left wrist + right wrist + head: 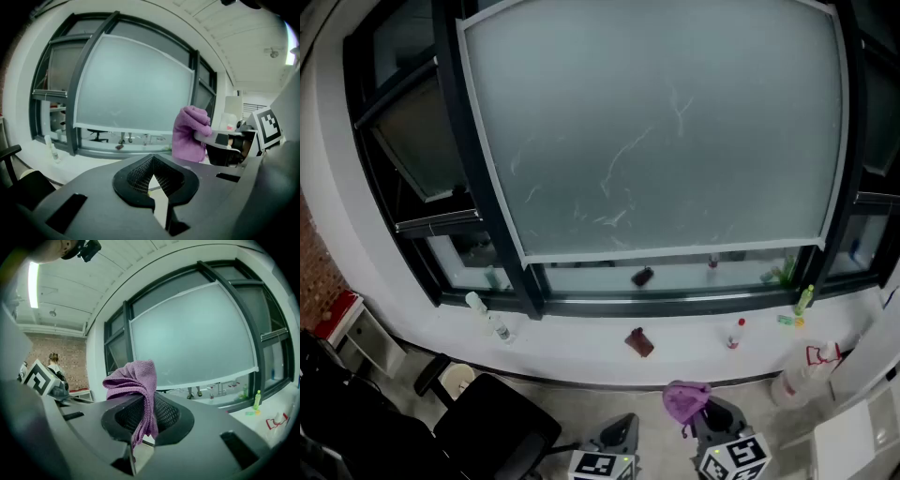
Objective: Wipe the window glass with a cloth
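Dark grey left tool [152, 176] and right tool [143, 417] bear black-and-white marker cubes [598, 465].

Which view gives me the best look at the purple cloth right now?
The right gripper view: the purple cloth fills the centre, pinched between the right tongs and draped over them. The head view shows only a small bunch at the bottom edge; the left gripper view shows it from the side.

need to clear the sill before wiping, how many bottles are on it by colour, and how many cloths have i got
clear bottle: 1
white bottle with red cap: 1
green bottle: 1
purple cloth: 1
total: 4
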Action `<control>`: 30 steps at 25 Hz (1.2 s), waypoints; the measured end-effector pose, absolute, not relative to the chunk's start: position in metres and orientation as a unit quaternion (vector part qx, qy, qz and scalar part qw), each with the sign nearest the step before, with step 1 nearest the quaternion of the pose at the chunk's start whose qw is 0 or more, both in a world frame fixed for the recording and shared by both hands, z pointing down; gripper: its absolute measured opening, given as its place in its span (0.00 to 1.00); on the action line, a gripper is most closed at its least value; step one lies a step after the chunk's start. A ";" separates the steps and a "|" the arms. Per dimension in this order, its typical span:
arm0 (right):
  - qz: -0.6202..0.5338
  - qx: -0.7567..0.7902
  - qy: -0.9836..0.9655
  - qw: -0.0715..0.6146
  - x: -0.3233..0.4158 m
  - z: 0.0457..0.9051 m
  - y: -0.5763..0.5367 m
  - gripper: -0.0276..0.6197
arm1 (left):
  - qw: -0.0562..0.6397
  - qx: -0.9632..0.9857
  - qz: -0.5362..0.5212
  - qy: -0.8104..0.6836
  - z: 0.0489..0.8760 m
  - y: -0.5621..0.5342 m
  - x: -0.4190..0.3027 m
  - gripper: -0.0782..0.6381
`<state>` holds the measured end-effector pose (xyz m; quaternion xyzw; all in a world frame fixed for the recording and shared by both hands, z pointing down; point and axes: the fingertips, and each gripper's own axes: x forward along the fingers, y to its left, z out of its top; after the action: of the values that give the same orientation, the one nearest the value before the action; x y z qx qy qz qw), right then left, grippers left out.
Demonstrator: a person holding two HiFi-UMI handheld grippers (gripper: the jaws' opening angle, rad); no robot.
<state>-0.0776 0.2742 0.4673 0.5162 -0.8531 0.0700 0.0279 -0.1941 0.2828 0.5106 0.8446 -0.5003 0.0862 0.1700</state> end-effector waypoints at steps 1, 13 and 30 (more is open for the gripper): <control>0.066 0.516 -0.854 0.030 -0.066 0.463 0.286 0.12 | 0.163 0.846 0.081 -0.501 0.502 0.293 -0.181 0.12; 0.059 0.540 -0.840 0.019 0.070 0.459 0.388 0.12 | 0.123 0.859 0.083 -0.489 0.492 0.376 -0.034 0.12; 0.069 0.505 -0.860 -0.002 0.103 0.463 0.414 0.12 | 0.115 0.850 0.088 -0.507 0.488 0.407 0.006 0.12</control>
<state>0.1030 0.4140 0.4628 0.5050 -0.8603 0.0691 -0.0025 0.0063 0.4072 0.4883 0.8501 -0.5065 0.0876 0.1147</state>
